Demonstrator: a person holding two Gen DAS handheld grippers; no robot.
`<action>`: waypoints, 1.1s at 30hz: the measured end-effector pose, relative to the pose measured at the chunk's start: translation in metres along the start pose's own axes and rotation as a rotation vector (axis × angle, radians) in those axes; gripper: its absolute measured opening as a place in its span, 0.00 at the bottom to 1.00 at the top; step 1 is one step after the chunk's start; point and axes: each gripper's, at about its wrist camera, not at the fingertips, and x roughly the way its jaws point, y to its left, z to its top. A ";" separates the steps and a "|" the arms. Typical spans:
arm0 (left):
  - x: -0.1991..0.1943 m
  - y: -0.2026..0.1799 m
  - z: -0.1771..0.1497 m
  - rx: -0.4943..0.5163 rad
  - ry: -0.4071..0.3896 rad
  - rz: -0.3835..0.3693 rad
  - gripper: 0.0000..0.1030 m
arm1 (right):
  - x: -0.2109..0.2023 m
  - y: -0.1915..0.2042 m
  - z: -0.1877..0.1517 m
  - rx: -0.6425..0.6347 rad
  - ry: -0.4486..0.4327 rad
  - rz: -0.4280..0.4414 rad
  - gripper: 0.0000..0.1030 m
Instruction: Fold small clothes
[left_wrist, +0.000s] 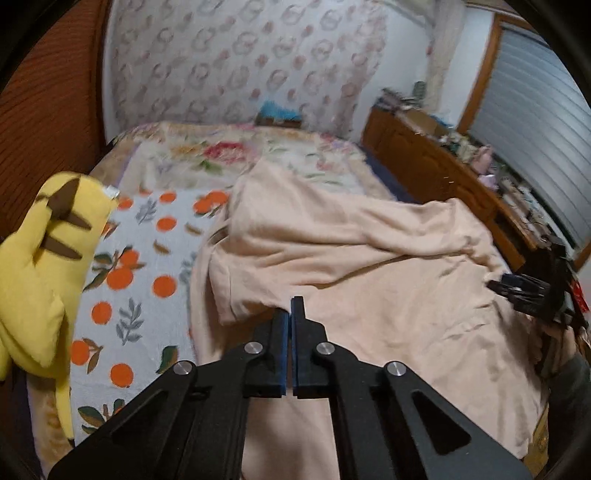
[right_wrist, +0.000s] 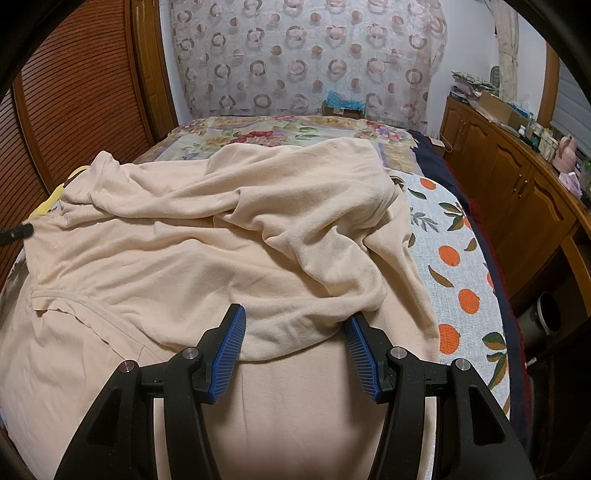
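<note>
A large peach garment lies crumpled over the bed, one sleeve folded across its body. In the left wrist view my left gripper is shut, its blue pads together, and a thin edge of the garment's fold is pinched at the tips and raised slightly off the layer below. My right gripper stands open over the garment's near side. A rounded fold of the cloth lies between its blue pads without being squeezed. The right gripper also shows at the right edge of the left wrist view.
A yellow plush toy lies at the bed's left edge on an orange-print blanket, with a floral cover beyond. A wooden cabinet with clutter on top runs along the right. A wooden slatted door stands on the left.
</note>
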 end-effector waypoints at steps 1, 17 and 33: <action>-0.003 -0.002 0.000 0.010 -0.004 0.001 0.02 | 0.000 0.000 0.000 -0.004 0.001 -0.001 0.55; -0.080 -0.033 -0.004 0.135 -0.139 -0.105 0.02 | -0.072 0.009 -0.004 -0.077 -0.183 0.112 0.04; -0.155 -0.033 -0.065 0.169 -0.170 -0.104 0.02 | -0.194 -0.031 -0.080 -0.101 -0.245 0.188 0.04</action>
